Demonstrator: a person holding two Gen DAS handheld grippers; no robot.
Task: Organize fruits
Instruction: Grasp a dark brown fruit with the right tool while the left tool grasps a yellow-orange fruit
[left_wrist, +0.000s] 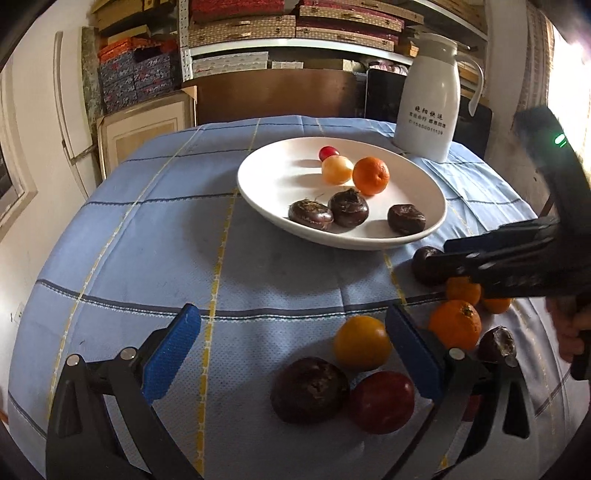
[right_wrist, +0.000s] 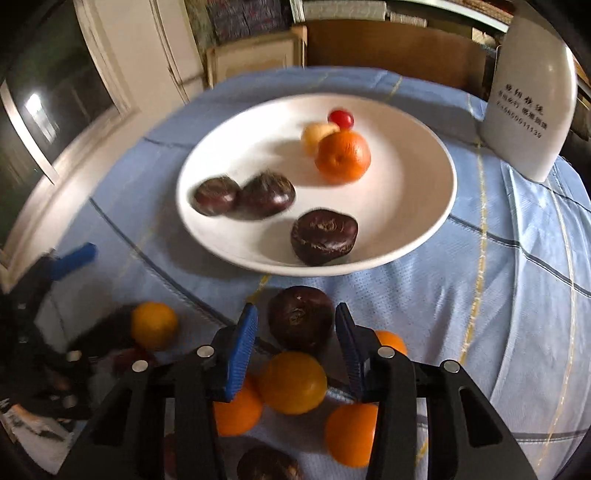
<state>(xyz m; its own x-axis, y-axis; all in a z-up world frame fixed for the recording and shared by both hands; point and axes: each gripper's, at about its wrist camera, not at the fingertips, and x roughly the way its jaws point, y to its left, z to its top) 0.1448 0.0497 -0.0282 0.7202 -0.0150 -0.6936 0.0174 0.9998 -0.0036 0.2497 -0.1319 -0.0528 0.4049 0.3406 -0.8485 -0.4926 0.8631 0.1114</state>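
I read this as mid-sort: the plate (left_wrist: 258, 184) is my landmark, and the fruit is being moved onto it from the cloth (left_wrist: 129, 240) on its near side.

Starting left of the plate, my left gripper (left_wrist: 293, 354) hovers low over the cloth with its jaws wide apart and nothing between the pads. Just ahead of it, near the plate's front rim, lie a yellow-orange fruit (left_wrist: 362, 342), a dark chestnut (left_wrist: 309, 389) and a red fruit (left_wrist: 381, 401), touching one another. I judge the left is parked open so it can take one of these next, most likely the chestnut, which sits between its fingers' line.

On the plate itself are six pieces: a cherry tomato (left_wrist: 328, 152) and a pale fruit (left_wrist: 337, 170) at the back, a tangerine (left_wrist: 371, 175) beside them, and three plate chestnuts (left_wrist: 348, 208) along the front. Like seems grouped with like, which suits the task.

Right of the plate's front rim, my right gripper (right_wrist: 297, 330) has its jaws open either side of a dark fruit (right_wrist: 300, 317) on the cloth, pads close to it; I cannot tell whether they touch it. Around and below it lie several oranges (right_wrist: 292, 382). I'd say closing on this fruit is the step in hand; its round, smooth skin could slip, so a centred squeeze matters.

Behind the plate, to the right, stands a white jug (left_wrist: 428, 99), clear of the work.
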